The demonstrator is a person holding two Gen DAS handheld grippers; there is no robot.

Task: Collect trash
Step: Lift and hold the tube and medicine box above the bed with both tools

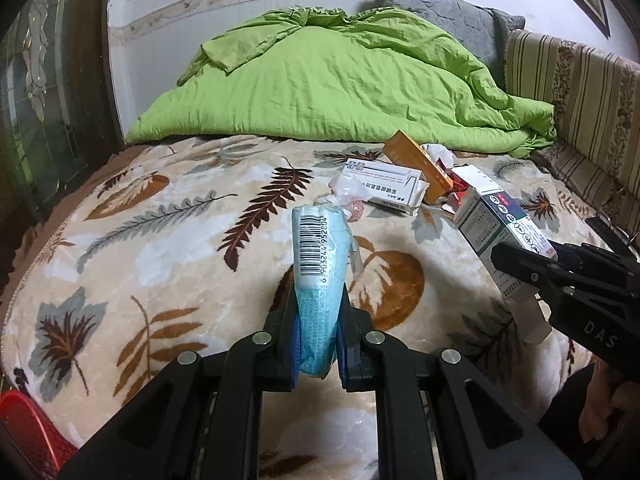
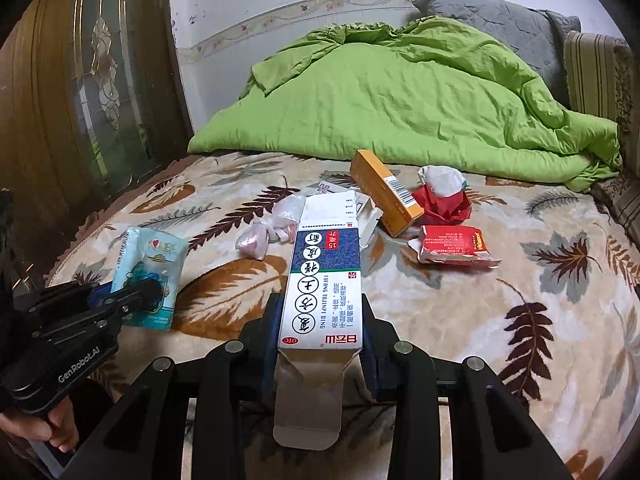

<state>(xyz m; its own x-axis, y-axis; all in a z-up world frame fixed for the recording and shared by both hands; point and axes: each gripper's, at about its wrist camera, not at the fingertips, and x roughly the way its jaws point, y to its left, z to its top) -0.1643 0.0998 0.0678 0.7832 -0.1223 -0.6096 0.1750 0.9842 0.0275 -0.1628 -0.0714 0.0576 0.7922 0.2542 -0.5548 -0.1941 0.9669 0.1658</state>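
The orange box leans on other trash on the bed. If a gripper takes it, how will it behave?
The orange box is probably stiff: its edges look straight and uncrushed. It rests tilted on the white box, so a push may tip it flat. It is likely light, being thin carton; its contents are not visible.

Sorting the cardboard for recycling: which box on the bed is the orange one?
The orange box, propped at a tilt among the litter beside the red wrapper; the box in the right gripper is blue and white.

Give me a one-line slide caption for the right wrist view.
Right gripper clamps an opened medicine carton above a trash-strewn leaf-print blanket.
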